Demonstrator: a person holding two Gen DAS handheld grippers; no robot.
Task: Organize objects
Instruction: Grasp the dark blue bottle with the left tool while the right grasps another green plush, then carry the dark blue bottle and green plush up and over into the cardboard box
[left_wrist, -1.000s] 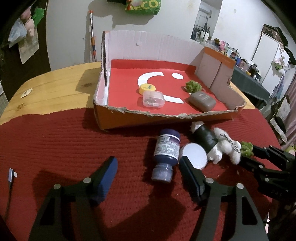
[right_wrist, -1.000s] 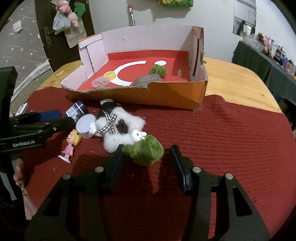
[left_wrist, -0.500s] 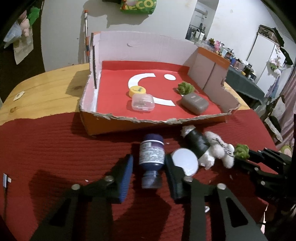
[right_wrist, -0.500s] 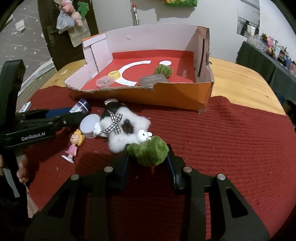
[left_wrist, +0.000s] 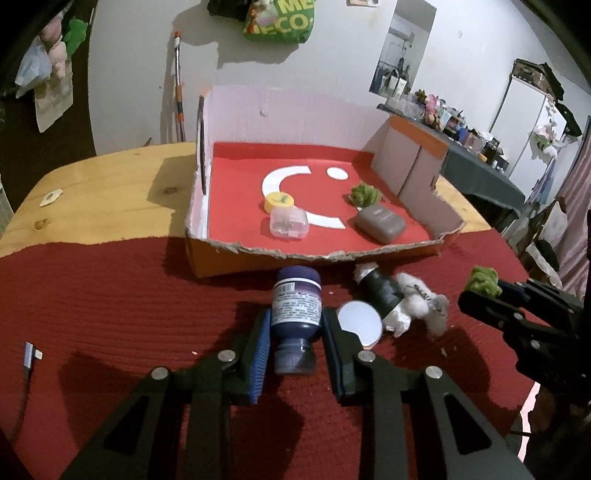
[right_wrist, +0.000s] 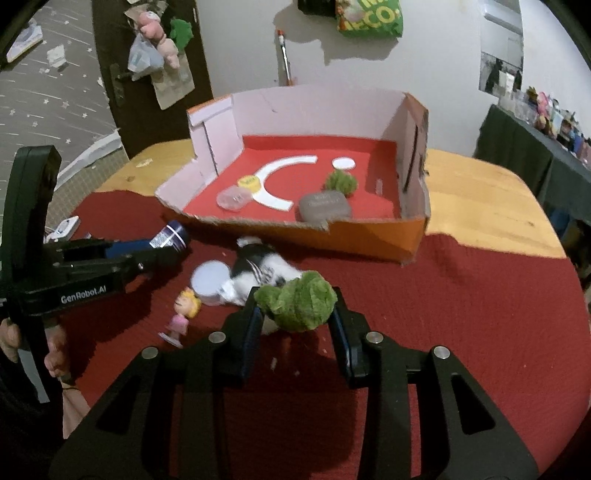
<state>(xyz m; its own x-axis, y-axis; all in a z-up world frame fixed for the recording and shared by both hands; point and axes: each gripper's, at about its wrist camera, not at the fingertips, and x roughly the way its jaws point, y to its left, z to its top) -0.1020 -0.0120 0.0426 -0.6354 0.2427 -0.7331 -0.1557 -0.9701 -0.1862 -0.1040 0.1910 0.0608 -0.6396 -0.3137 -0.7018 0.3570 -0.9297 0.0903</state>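
Dark-blue bottle (left_wrist: 296, 314) clamped on its side in the left gripper (left_wrist: 295, 343), cap end toward the camera, over the red mat (left_wrist: 110, 314). Green plush tuft (right_wrist: 297, 301) pinched in the right gripper (right_wrist: 295, 325), white plush toy (right_wrist: 258, 273) trailing behind it. Round white tin (left_wrist: 360, 321) and small blonde figurine (right_wrist: 183, 312) lying near on the mat. Beyond, on the wooden counter (left_wrist: 110, 184), an open cardboard tray (left_wrist: 369, 254) holding yellow cap (left_wrist: 279, 201), clear case (left_wrist: 289, 222), grey pouch (left_wrist: 380, 223), green pompom (left_wrist: 365, 195).
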